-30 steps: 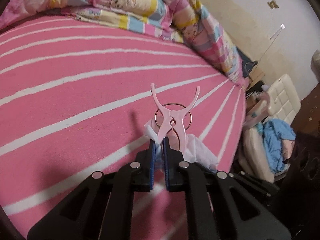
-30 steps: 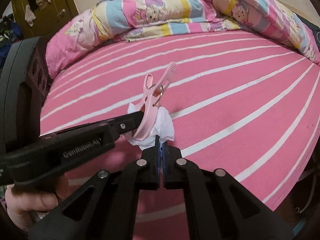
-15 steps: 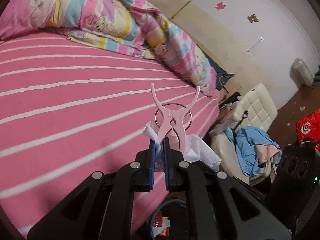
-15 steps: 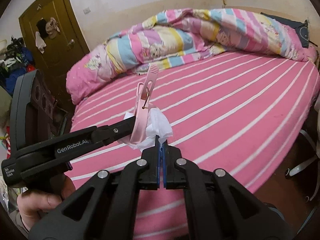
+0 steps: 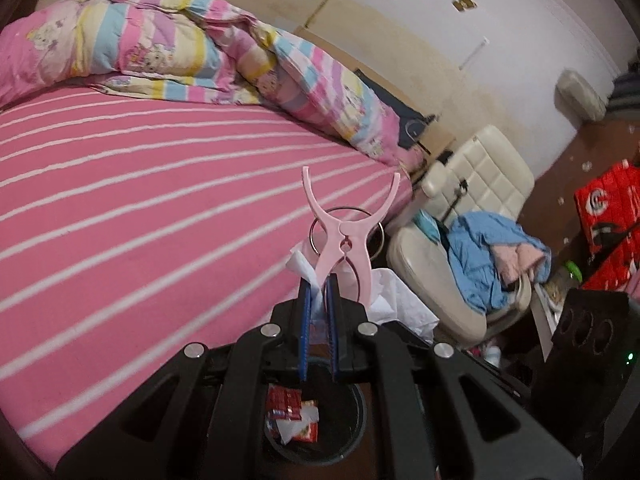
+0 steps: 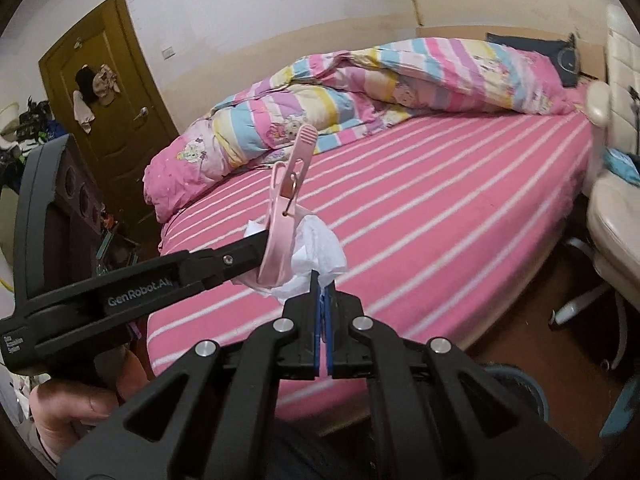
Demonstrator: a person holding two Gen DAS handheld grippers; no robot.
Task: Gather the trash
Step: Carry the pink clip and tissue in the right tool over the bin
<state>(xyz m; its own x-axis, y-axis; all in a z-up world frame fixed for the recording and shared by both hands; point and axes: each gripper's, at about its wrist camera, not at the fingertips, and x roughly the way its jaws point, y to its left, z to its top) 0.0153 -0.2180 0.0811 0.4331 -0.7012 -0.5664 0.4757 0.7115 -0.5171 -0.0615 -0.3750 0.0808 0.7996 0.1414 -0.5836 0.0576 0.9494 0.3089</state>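
Observation:
My left gripper is shut on one handle of a big pink plastic clip, which holds a crumpled white tissue. My right gripper is shut on the same tissue from below. In the right wrist view the left gripper comes in from the left with the clip upright. Both are raised off the pink striped bed. A dark round trash bin with red wrappers and paper inside sits right under the left gripper.
A rolled pastel quilt lies along the bed's far side. A cream chair with blue clothes stands beside the bed. Red boxes are on the floor at right. A brown door is at the far left.
Both grippers have lifted the clip and tissue off the bed and drawn back past its edge. The trash bin has come into view under the left gripper.

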